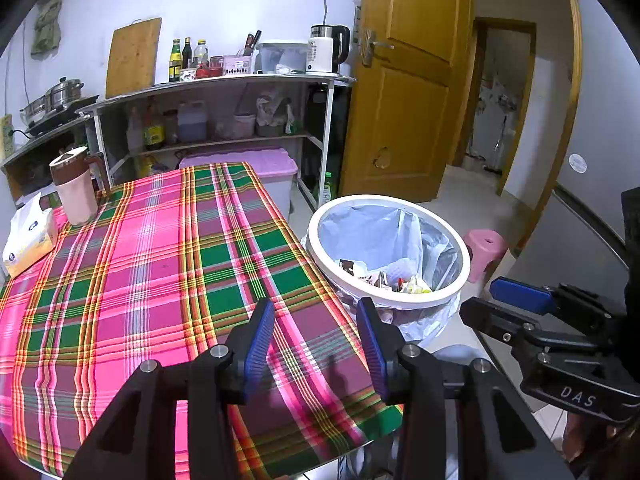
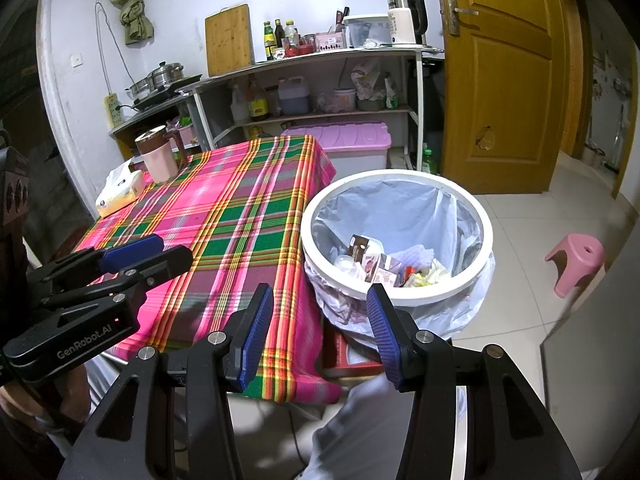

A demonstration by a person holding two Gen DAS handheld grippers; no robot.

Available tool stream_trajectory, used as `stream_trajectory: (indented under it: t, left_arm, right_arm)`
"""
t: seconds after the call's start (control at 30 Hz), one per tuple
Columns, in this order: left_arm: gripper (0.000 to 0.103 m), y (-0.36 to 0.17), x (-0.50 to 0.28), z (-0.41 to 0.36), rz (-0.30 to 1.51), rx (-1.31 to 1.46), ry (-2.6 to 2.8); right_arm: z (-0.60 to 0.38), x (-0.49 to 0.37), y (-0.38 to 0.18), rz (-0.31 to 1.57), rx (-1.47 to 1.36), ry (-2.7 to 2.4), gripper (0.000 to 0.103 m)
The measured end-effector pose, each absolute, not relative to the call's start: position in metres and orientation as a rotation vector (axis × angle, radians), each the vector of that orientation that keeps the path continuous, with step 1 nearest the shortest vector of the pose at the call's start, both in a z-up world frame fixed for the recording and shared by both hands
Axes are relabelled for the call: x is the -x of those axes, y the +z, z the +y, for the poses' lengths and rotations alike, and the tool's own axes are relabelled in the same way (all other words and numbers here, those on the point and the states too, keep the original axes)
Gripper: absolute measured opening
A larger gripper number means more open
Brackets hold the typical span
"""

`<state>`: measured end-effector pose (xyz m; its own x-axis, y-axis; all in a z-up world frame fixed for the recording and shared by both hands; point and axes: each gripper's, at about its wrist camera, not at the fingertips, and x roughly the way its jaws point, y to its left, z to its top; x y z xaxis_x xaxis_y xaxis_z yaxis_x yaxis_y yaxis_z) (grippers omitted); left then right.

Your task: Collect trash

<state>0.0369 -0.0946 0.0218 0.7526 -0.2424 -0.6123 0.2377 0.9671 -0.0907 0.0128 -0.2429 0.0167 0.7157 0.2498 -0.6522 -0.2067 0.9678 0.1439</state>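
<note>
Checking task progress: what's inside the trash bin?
The bin has a pale plastic liner holding small cartons, wrappers and crumpled paper. Anything beneath that top layer is covered.

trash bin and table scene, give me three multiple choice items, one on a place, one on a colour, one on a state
1. Where does the white trash bin stand relative to the table with the plaid tablecloth?
A. on the table
B. on the floor beside the table
C. on the kitchen shelf

2. What colour is the small stool on the floor?
A. pink
B. green
C. black

3. What state are the left gripper and right gripper in?
A. both shut on wrappers
B. one holds the tissue box
C. both open and empty

Answers: 1 B, the bin's rim sits next to the table edge with floor tiles around it. 2 A, the stool is plainly pink in both views. 3 C, the blue pads stand apart with nothing between them; the tissue box lies on the table.
</note>
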Motion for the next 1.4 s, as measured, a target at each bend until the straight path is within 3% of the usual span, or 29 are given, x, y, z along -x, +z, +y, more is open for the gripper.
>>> stream_trajectory:
  t: [1.4]
  left_arm:
    - [0.043, 0.0143, -0.0384, -0.0926, 0.697, 0.011, -0.255]
  right_arm:
    - [-0.2422, -0.0122, 0.0172, 0.736, -0.062, 0.253, 0.05]
